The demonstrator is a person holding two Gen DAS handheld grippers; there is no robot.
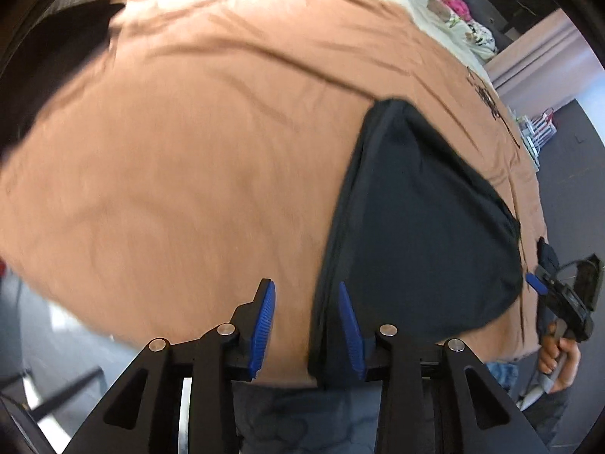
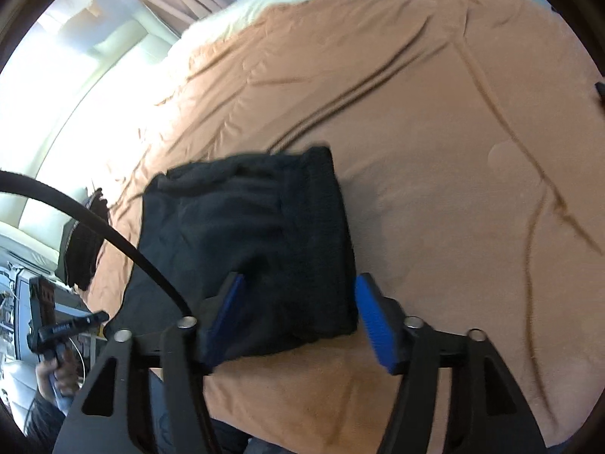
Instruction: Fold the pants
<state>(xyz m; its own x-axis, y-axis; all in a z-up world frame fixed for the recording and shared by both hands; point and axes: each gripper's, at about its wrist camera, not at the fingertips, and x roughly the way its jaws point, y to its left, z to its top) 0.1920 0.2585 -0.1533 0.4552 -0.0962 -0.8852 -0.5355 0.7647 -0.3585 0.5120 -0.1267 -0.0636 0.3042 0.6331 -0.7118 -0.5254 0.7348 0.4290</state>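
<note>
Both claws gape empty: left claw [image 1: 307, 316] beside the folded black pants [image 1: 419, 234]; only the right claw [image 2: 298, 316] view shows their ribbed waistband on the bed [image 2: 453, 151].

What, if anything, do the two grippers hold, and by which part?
Nothing. Both the left gripper and the right gripper have open fingers above the folded black pants, which lie on the bedspread.

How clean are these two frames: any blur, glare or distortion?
Left wrist: motion blur smears the brown bedspread and the folded pants; fisheye bends the edges. Right wrist: sharper, but window glare blows out the upper left.
</note>
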